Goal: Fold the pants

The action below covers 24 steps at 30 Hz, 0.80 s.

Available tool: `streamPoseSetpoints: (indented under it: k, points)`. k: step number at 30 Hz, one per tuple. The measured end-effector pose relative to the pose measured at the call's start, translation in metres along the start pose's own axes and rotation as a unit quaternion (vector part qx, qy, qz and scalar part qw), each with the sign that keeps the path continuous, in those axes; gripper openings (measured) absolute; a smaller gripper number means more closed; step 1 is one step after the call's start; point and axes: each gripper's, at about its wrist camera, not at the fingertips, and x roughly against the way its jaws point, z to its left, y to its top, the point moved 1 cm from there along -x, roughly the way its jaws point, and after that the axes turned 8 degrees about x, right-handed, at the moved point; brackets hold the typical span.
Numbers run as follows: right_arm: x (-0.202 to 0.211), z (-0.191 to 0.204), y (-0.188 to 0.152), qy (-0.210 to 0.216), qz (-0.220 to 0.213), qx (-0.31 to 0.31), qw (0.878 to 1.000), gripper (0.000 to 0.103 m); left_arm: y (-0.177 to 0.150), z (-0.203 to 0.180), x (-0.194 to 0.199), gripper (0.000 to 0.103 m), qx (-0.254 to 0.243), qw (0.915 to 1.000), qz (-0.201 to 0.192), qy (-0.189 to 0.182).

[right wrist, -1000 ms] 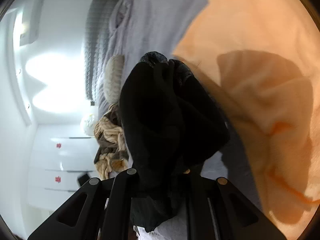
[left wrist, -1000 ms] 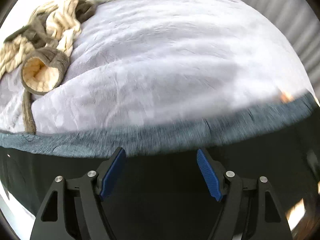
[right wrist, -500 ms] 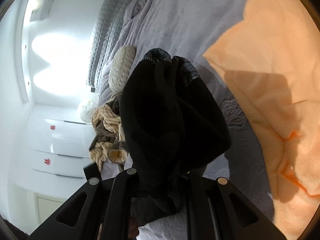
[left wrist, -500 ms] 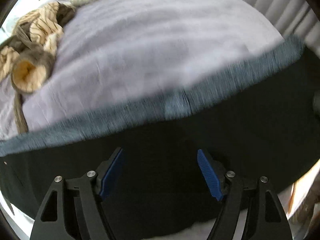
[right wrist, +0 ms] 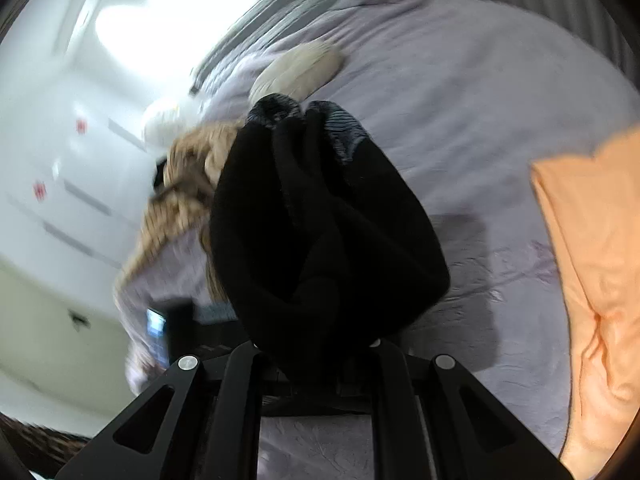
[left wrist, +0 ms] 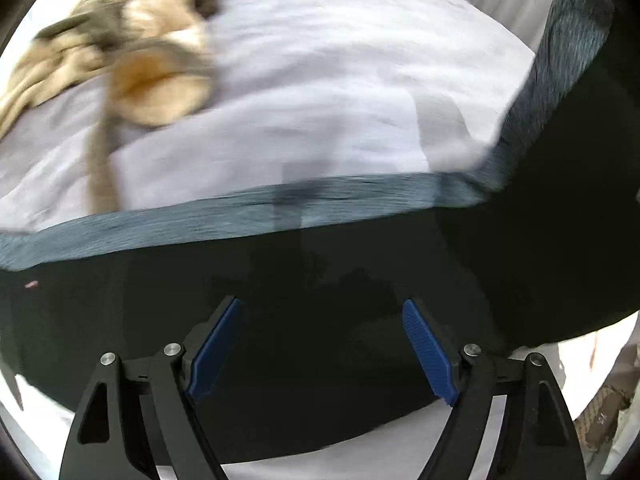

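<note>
- My left claw [left wrist: 320, 354] stands wide open, blue pads [left wrist: 216, 350] well apart, nothing between them. It hovers over the black cloth of the pants [left wrist: 360, 280].
- My right claw [right wrist: 316, 364] is closed on a bunched end of the pants [right wrist: 320, 232]; the fingertips are buried in the fabric, so I judge the grip from the bundle bulging out ahead of the frame.
- Where the pants lie: spread on the bed [left wrist: 320, 92], over the lilac cover. In the left view the grey waistband [left wrist: 248, 216] runs side to side just ahead of the open claw, then turns up and away at the right edge.
- Key relation: the band lies crosswise to the left claw's fingers, forward of them; the left claw is the nearer one to it, the right being occupied.
- Long axis of the garment: I judge it runs from the band back under and past the left claw. Leg ends are not visible in the left view.
- Bystanders: tan knit garment [left wrist: 132, 64] far left; orange cloth [right wrist: 592, 260] right of the held bundle.
- Both views are motion-blurred; fine detail is doubtful.
</note>
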Motion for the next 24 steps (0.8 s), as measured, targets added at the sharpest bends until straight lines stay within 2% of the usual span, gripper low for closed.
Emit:
streamPoseSetpoints:
  k: [4,7,9,11,13,15,16,17,18,20,22,23,24]
  points:
    - [-0.054,0.065,-0.018,-0.044,0.054,0.076,0.995,0.014,-0.005,0.077,0.014,0.083,0.035,0.9988,-0.002,0.033]
    - [-0.11,0.112,-0.047,-0.088,0.103,0.146,0.98,0.015,-0.008,0.134,0.012,0.083,0.077,0.9956,0.01,0.053]
    - [-0.155,0.142,-0.075,-0.132,0.15,0.194,0.961,0.017,-0.009,0.168,0.012,0.083,0.102,0.9929,0.02,0.058]
    - [-0.177,0.163,-0.097,-0.189,0.17,0.242,0.936,0.023,-0.015,0.191,0.012,0.083,0.112,0.9914,0.027,0.062]
    - [-0.187,0.186,-0.115,-0.253,0.17,0.312,0.9,0.033,-0.016,0.208,0.012,0.083,0.113,0.9915,0.031,0.057]
    - [-0.183,0.205,-0.12,-0.255,0.163,0.35,0.886,0.05,-0.017,0.215,0.015,0.083,0.106,0.9929,0.029,0.044]
    - [-0.177,0.217,-0.119,-0.243,0.159,0.367,0.884,0.052,-0.015,0.216,0.017,0.083,0.101,0.9938,0.027,0.038]
    - [-0.17,0.222,-0.119,-0.234,0.158,0.37,0.885,0.053,-0.014,0.216,0.02,0.083,0.096,0.9947,0.024,0.029]
    - [-0.16,0.224,-0.119,-0.215,0.157,0.367,0.891,0.053,-0.009,0.221,0.024,0.083,0.093,0.9952,0.023,0.02]
    - [-0.137,0.216,-0.11,-0.159,0.157,0.315,0.922,0.056,-0.003,0.214,0.027,0.083,0.086,0.9961,0.023,-0.001]
    - [-0.112,0.182,-0.097,-0.078,0.157,0.19,0.966,0.058,-0.005,0.195,0.036,0.083,0.078,0.9963,0.027,-0.028]
    - [-0.1,0.157,-0.094,-0.039,0.155,0.11,0.981,0.058,-0.005,0.189,0.04,0.083,0.073,0.9957,0.03,-0.049]
    - [-0.093,0.136,-0.094,-0.011,0.153,0.045,0.987,0.058,-0.004,0.181,0.042,0.083,0.069,0.9949,0.032,-0.066]
